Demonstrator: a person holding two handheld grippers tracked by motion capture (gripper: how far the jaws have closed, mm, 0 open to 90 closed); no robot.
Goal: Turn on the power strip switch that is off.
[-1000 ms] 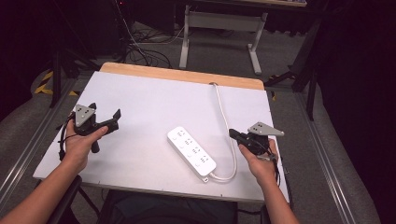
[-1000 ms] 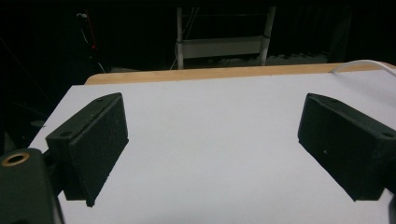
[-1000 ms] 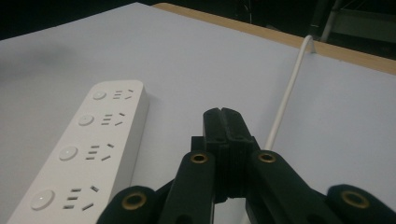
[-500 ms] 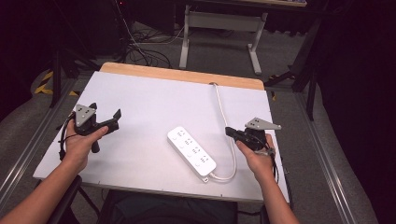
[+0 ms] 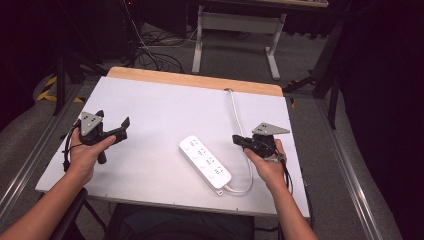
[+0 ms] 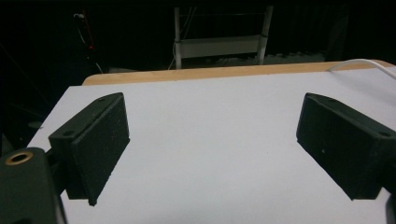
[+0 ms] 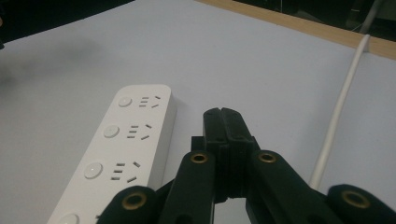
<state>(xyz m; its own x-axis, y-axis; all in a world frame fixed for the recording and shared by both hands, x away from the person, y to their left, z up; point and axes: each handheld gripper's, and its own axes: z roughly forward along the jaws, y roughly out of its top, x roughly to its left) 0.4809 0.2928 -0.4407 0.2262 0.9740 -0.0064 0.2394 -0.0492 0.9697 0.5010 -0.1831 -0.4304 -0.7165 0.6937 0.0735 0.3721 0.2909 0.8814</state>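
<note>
1. Progress, as far as I can judge: barely started; the strip [image 5: 205, 161] lies flat and untouched on the table [image 5: 165, 105], roughly at the 5 o'clock part of the white top, running diagonally from 10 o'clock to 4 o'clock; no plug sits in any socket that I can see.
2. Right gripper [image 5: 237, 140] is closed with nothing between the jaws; the right gripper view shows the two black jaws pressed together, hovering just beside the strip's long edge, between the strip and its cord [image 7: 343, 95]; looks like it's lining up to poke or push something on the strip, maybe one of the round buttons, but that's my guess.
3. Left gripper [image 5: 112, 124] is wide open and empty, over bare table at about 9 o'clock, well apart from the strip; nothing lies between its jaws in the left gripper view.
4. Still left: pretty much everything; no contact with the strip yet.
5. Count: one strip; one cord, running off toward 12 o'clock and over the far wooden edge; two grippers; two hands; four socket groups on the strip in the high view, each with a round button beside it where the right gripper view shows them.
</note>
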